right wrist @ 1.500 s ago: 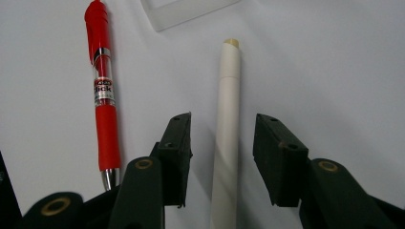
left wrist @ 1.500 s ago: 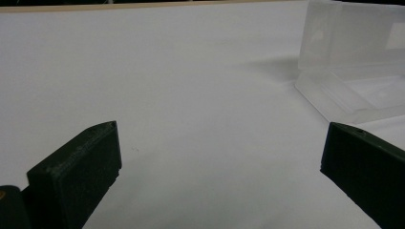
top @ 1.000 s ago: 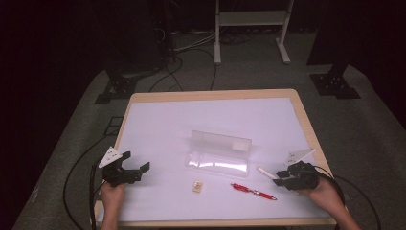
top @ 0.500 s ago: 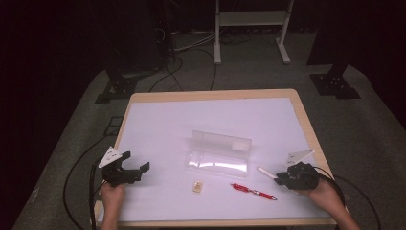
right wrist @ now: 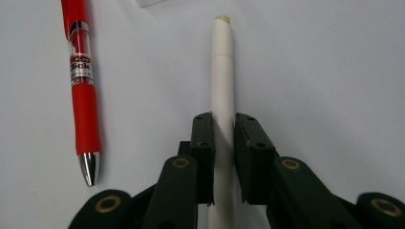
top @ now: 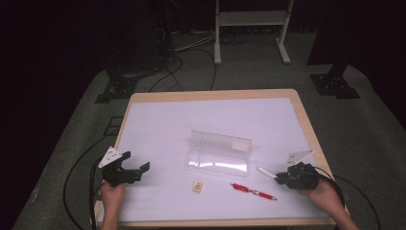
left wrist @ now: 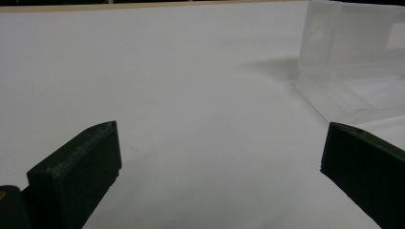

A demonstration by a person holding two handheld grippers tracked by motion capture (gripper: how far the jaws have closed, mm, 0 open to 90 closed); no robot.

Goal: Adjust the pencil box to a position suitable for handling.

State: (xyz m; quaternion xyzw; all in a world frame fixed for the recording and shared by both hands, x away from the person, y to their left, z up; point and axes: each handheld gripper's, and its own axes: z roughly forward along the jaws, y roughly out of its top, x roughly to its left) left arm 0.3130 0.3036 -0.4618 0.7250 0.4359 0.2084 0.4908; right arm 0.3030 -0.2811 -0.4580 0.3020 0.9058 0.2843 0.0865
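right gripper [right wrist: 223, 138]: fingers just closed, grasping white pen [right wrist: 222, 71] near table [top: 153, 120] right front edge | red pen [right wrist: 81, 71] just beside | left gripper [left wrist: 219, 162]: fingers released, bare table ahead | clear box [top: 219, 152] mid-table

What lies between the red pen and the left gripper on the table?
In the high view, one small tan item lies between the red pen and the left gripper.

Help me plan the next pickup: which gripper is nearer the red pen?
Right. The right gripper, shut on the white pen, sits just beside the red pen; the left gripper is far across the table.
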